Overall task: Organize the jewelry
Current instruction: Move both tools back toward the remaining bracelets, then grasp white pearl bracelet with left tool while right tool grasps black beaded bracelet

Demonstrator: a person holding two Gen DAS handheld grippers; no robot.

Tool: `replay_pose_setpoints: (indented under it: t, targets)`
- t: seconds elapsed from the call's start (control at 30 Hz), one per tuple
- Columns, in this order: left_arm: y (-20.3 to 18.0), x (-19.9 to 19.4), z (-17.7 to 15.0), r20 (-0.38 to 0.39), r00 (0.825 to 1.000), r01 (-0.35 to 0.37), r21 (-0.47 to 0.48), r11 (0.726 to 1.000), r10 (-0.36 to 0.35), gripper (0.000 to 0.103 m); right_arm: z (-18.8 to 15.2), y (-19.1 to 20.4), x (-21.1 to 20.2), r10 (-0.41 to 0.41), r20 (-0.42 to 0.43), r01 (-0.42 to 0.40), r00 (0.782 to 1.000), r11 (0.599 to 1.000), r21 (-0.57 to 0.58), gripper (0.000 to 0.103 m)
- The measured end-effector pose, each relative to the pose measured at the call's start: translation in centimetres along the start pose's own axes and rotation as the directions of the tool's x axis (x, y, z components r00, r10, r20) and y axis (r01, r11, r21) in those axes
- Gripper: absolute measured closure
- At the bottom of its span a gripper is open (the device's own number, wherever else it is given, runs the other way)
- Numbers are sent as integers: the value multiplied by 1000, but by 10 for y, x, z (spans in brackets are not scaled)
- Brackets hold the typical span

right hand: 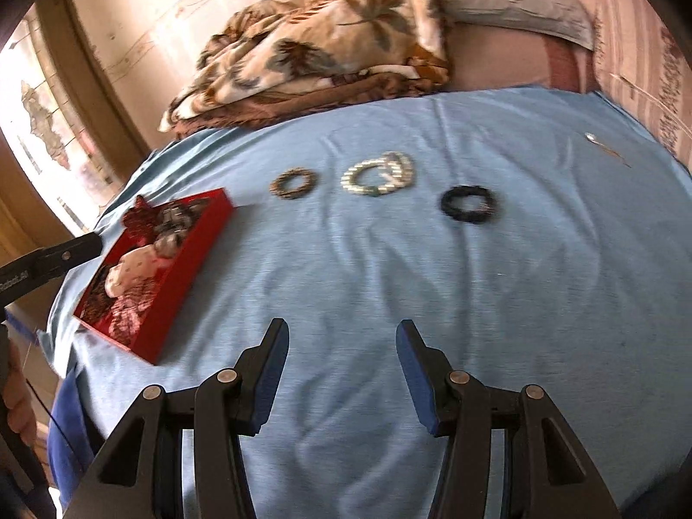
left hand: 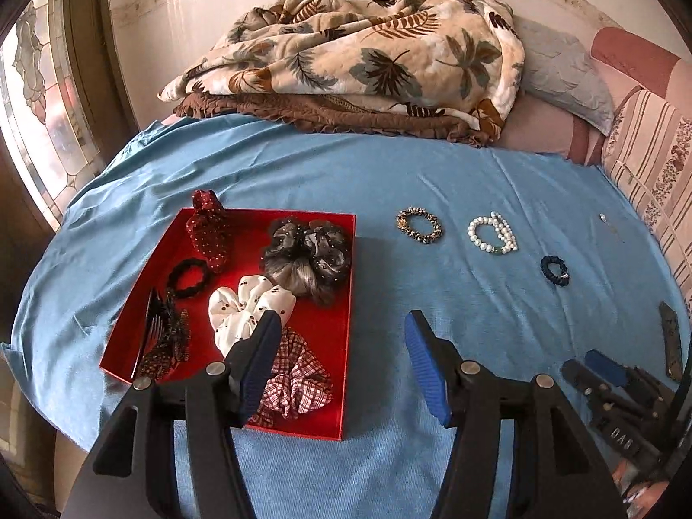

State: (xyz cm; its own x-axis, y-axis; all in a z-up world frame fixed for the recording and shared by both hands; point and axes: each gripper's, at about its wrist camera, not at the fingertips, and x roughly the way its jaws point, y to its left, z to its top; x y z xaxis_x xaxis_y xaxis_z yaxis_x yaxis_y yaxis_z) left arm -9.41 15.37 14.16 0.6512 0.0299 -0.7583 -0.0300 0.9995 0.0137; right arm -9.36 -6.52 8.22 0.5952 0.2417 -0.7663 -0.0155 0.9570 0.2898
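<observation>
Blue sheet [left hand: 259, 173] spread wide across the bed, leaf-print blanket [left hand: 367, 56] heaped at the far end. Red tray [left hand: 302, 426] on the left, packed with scrunchies [left hand: 307, 251]. Left gripper [left hand: 341, 363] hangs over the tray's right edge, fingers spread, nothing between. Right gripper [right hand: 341, 372], fingers apart too, empty, over bare sheet. Beyond lie the brown bracelet [right hand: 294, 183], pearl bracelets [right hand: 380, 173], dark bracelet [right hand: 469, 204] in a row.
</observation>
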Motion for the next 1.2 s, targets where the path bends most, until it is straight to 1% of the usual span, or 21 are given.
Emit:
replay_pose_setpoints:
  t: [0.2,0.33,0.4,0.5,0.57,0.63,0.7,0.8,0.9,1.0,1.1,1.2]
  targets:
    - [-6,9,10,-27,999,29,-6,1000,-29,45,5,-44,-3,-55,11,54,998,997,53,47]
    - [-22,24,23,-42,997,64,9,998,-64,45,15,-69,0,-79,18,78,997,994,79,47]
    - [-33,38,33,-53,994,99,8,995,-99,45,21,-79,5,-81,18,79,997,993,92,47]
    - [-53,59,45,-71,990,122,24,992,-120,45,32,-89,15,-88,27,85,996,992,95,47]
    - [-68,74,50,-91,985,152,44,987,-148,45,40,-96,24,-79,31,75,996,992,100,47]
    - [-83,90,55,-108,979,183,62,981,-175,50,48,-100,32,-69,37,65,997,993,99,47]
    - [-99,108,60,-128,976,187,89,978,-175,61,56,-105,40,-64,47,59,997,994,90,47]
    - [-115,132,68,-148,973,192,110,975,-175,65,68,-109,54,-61,54,57,997,996,74,47]
    - [-131,161,77,-176,970,193,124,973,-169,67,78,-111,69,-59,46,56,997,997,56,47]
    - [-143,186,83,-191,970,181,151,972,-151,67,85,-111,81,-55,29,53,998,997,50,47]
    - [-148,209,87,-212,968,172,165,971,-135,67,88,-110,89,-57,5,57,998,998,40,47]
    - [-154,227,88,-234,963,178,169,969,-136,68,90,-106,94,-62,-8,62,998,998,17,47]
